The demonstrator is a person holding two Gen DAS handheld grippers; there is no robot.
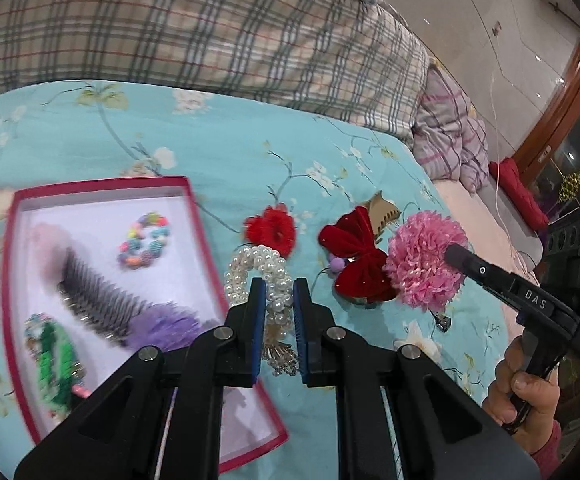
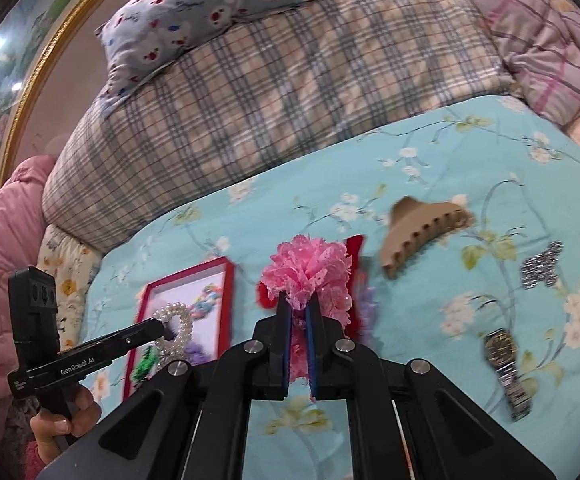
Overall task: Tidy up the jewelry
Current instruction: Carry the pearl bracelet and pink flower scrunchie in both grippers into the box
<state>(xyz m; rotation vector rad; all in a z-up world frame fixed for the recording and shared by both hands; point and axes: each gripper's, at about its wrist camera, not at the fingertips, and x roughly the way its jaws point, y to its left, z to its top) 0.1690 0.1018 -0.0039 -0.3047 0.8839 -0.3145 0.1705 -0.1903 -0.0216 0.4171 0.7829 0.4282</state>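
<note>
— Do you see any writing here?

— Yes, two places. On the black arm of the right gripper (image 1: 456, 257), seen from the left wrist camera, white letters read "DAS".

— And on the other one?

— The arm of the left gripper (image 2: 165, 330), seen from the right wrist camera, carries "GenRobot.AI" in white. Near its back end there is a small white label, but it is too small to read.

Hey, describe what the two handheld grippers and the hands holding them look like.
Both the left gripper and right gripper are matte black plastic with silver pivot bolts and blue ribbed finger pads. Seen side-on, one reads DAS, the other GenRobot.AI, each with a boxy black module at its rear. Bare hands grip the handles; a pink sleeve shows at the right wrist.
</note>
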